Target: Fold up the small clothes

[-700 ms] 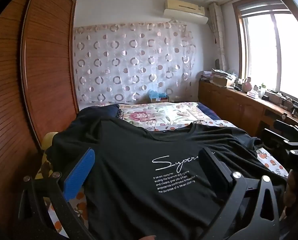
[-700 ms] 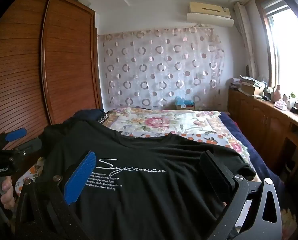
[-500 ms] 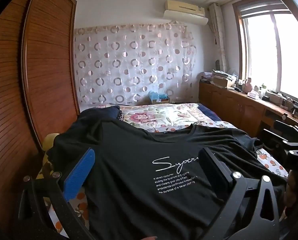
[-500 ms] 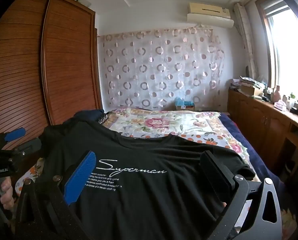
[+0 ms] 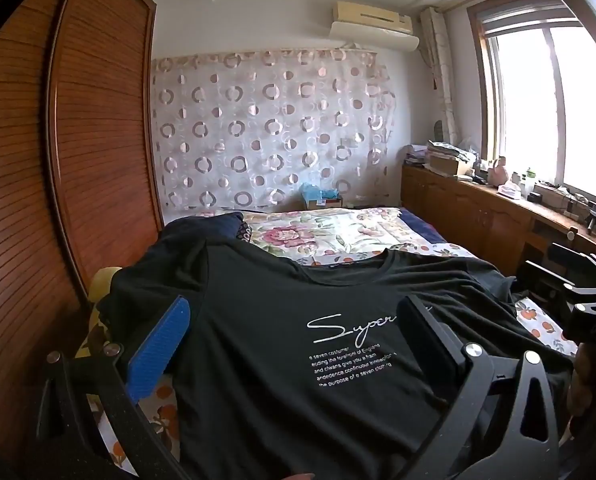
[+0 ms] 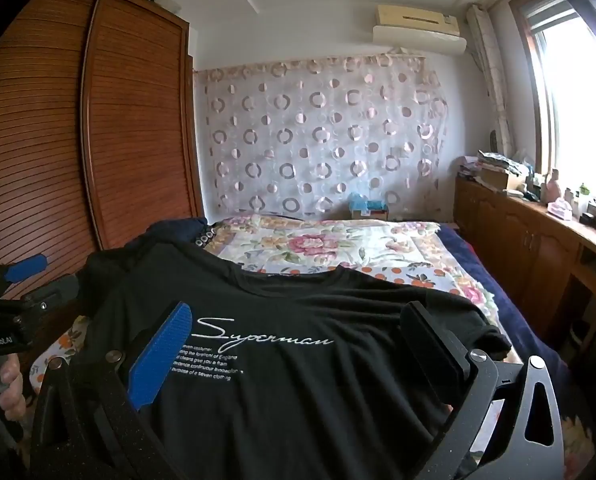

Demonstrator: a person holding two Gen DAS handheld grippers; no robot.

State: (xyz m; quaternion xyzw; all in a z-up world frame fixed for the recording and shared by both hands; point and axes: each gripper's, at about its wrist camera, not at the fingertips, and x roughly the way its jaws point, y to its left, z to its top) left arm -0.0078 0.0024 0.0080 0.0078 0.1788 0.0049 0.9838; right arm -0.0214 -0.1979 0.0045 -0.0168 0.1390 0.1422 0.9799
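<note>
Bed [image 5: 358,236] with floral quilt: no change from the earlier frames. Black "Superman" T-shirt [image 5: 282,360] lies spread flat, print up, across the near end of the bed, collar toward the far wall, same spot as before. Left gripper [image 5: 294,332] hovers over the shirt's left half, jaws spread wide, nothing clamped. Right gripper [image 6: 298,332] over the right half, also fully released. Neither has moved visibly.

We see a black T-shirt [image 5: 282,344] [image 6: 298,376] spread flat, front up, on the near end of the bed, neckline toward the far wall, white script "Superman" above small printed lines on its chest, both sleeves extended sideways.
</note>
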